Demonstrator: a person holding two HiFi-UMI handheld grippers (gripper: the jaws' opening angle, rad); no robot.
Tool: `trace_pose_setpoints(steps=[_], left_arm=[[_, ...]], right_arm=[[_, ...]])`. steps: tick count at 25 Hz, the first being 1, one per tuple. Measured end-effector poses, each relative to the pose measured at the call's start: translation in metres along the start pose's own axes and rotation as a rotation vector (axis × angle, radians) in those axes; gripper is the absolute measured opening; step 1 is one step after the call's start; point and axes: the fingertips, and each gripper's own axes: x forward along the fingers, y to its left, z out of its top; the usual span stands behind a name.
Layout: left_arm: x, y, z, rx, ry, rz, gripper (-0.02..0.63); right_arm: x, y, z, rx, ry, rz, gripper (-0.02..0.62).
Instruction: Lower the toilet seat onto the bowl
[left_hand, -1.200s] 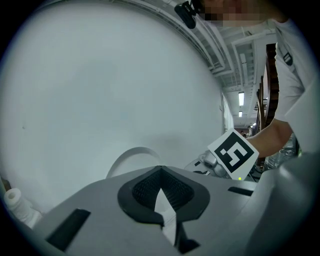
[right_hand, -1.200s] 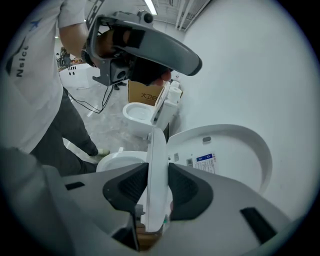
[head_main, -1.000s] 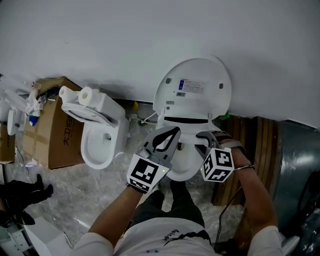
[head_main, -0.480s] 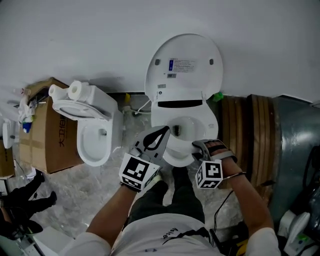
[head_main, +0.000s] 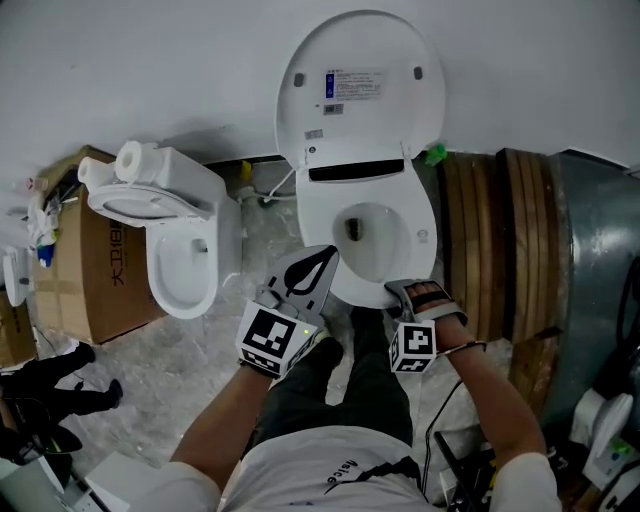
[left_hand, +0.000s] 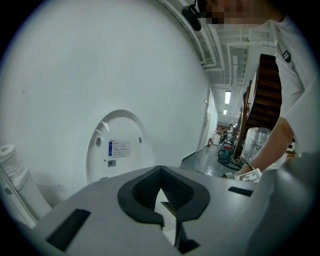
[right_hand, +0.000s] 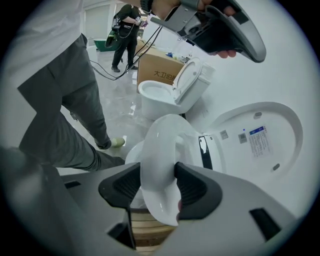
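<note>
Head view left: second toilet (head_main: 185, 240), cardboard box (head_main: 85, 270) just beside it.
Left gripper (head_main: 322, 262): near the bowl's left side, my jaws pressed together, empty.
Toilet seat (head_main: 322, 225): down over bowl (head_main: 372, 228); lid (head_main: 360, 85) up at far wall.
Right gripper (head_main: 405, 292): my jaws have just been opening, pads hugging seat's near rim.

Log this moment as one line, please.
toilet seat: down near bowl | right tool: jaws have just been opening, seat rim between them | left tool: shut, empty | lid: up against wall
</note>
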Motion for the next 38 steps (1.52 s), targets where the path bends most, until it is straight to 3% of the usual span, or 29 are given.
trace_pose_setpoints(steps=[9, 27, 38], left_arm=[[0.016, -0.010, -0.052, 0.001, 0.022, -0.048, 0.006], [0.041, -0.019, -0.188, -0.019, 0.141, -0.107, 0.006], [0.052, -0.018, -0.233, -0.032, 0.164, -0.135, 0.006]], right_arm=[[0.054, 0.053, -0.017, 0.006, -0.031, 0.012, 0.235], [0.180, 0.133, -0.054, -0.037, -0.043, -0.219, 0.245], [0.245, 0.157, -0.068, -0.006, 0.005, -0.172, 0.246]])
